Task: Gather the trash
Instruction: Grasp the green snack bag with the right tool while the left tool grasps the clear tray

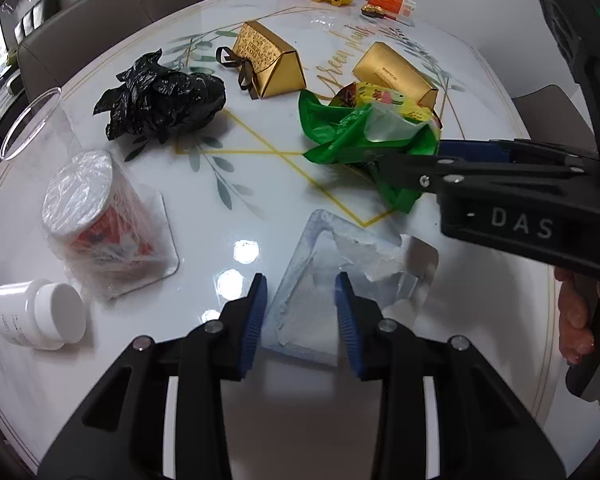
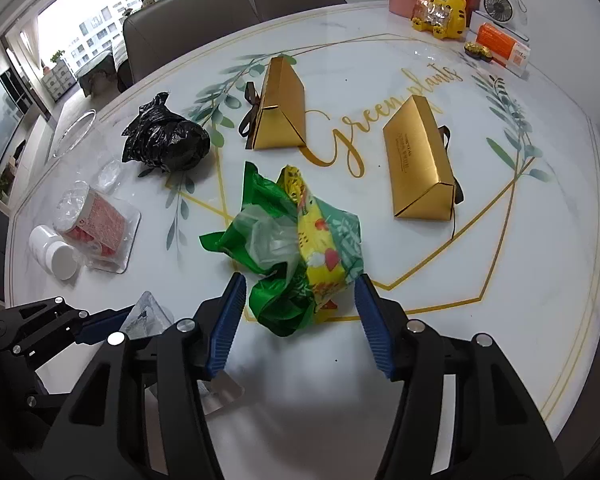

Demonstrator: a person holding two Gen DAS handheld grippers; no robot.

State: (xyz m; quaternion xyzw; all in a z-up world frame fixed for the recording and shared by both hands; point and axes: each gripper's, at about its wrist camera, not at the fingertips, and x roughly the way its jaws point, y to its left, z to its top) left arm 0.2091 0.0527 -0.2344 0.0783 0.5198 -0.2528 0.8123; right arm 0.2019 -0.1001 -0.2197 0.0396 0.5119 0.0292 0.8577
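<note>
Dining room, white marble-print bench (image 2: 499, 320) with gold lines and chairs behind. Crumpled green plastic bag wrapped round a yellow printed snack wrapper (image 2: 296, 248) lying mid-bench, long axis running away from the right tool (image 2: 298, 322), loose tail pointing back between its spread, released jaws; probably lined up for a pinch. Just left of that bag, flat clear torn plastic pouch (image 1: 323, 292), narrow corner pointing away, framed by the left tool (image 1: 300, 312), also released and gripping nothing. Farther left of the bag: black crumpled plastic bag (image 2: 166, 142). Beyond the bag, two gold boxes (image 2: 280, 108).
</note>
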